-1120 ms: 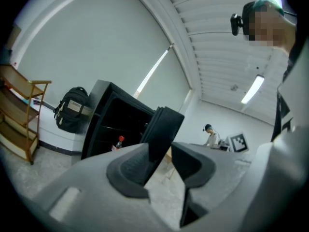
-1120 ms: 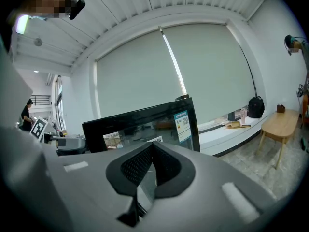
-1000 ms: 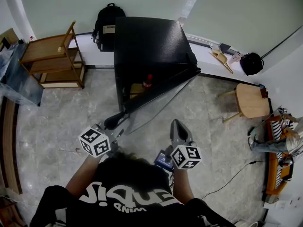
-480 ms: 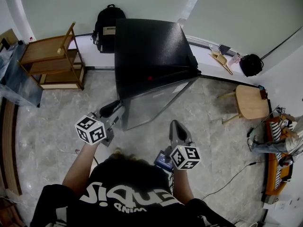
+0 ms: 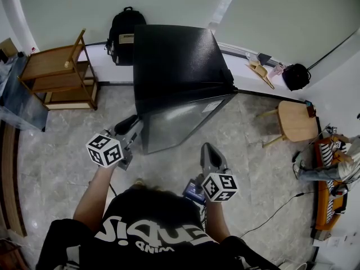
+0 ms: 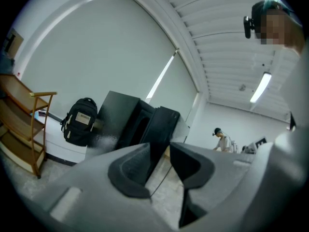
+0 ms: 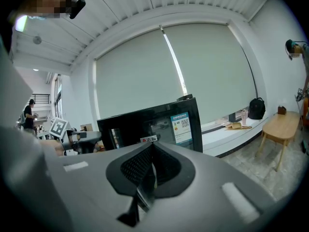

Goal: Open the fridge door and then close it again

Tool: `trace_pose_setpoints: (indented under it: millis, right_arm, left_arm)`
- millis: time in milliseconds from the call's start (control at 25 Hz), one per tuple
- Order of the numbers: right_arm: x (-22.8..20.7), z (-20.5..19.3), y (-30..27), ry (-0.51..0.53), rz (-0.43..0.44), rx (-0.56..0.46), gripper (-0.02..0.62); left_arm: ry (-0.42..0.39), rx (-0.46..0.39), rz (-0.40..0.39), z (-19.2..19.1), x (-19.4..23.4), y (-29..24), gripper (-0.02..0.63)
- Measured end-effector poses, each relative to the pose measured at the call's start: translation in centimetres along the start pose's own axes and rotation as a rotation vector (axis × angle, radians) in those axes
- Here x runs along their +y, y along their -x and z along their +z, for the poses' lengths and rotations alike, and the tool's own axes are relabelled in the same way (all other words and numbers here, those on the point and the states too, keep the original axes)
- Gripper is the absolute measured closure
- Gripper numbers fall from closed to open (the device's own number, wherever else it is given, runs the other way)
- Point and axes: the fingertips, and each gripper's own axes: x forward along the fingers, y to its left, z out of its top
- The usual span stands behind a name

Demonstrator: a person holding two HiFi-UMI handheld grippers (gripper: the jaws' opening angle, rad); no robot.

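Black fridge (image 5: pixel 174 55) stands at the centre of the head view, its back to the white ledge (image 5: pixel 107 61) under the blind. Door (image 5: pixel 183 117) is swung almost fully to, lying nearly flush with the cabinet front. In the left gripper view a dark slot shows between the cabinet side and the door edge, so it is not sealed. Left gripper (image 5: pixel 133 125) points level, tips just beside the door's left edge; whether they touch cannot be told. Its jaws stand partway apart and have just been closing. Nothing is pinched between the pads (image 6: pixel 128 172); the door edge lines up with the gap but sits beyond the tips. Right gripper (image 5: pixel 208 148) is held in front of the door's right half, apart from it, angled slightly down. Its jaws are together, pads meeting, empty. Backpack (image 5: pixel 125 30) sits on the ledge just left of the fridge. Wooden shelf (image 5: pixel 56 66) stands further left on the grey tile floor (image 5: pixel 67 145). Round stool (image 5: pixel 298 120) stands to the right, well apart from the fridge.
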Motion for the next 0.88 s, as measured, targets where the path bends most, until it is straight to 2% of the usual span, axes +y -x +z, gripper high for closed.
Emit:
trace_pose_setpoints:
  millis: [560,880]
  right_arm:
    - [-0.4,0.6,-1.8,0.001,-0.001,0.002,0.598]
    - [-0.9,0.6,-1.8,0.003,-0.009,0.004,0.598]
  left_arm:
    - [0.017,-0.022,0.030,1.7,3.4,-2.2,0.476]
    - [0.014,-0.032,0.033,2.0,4.0,-2.7,0.471]
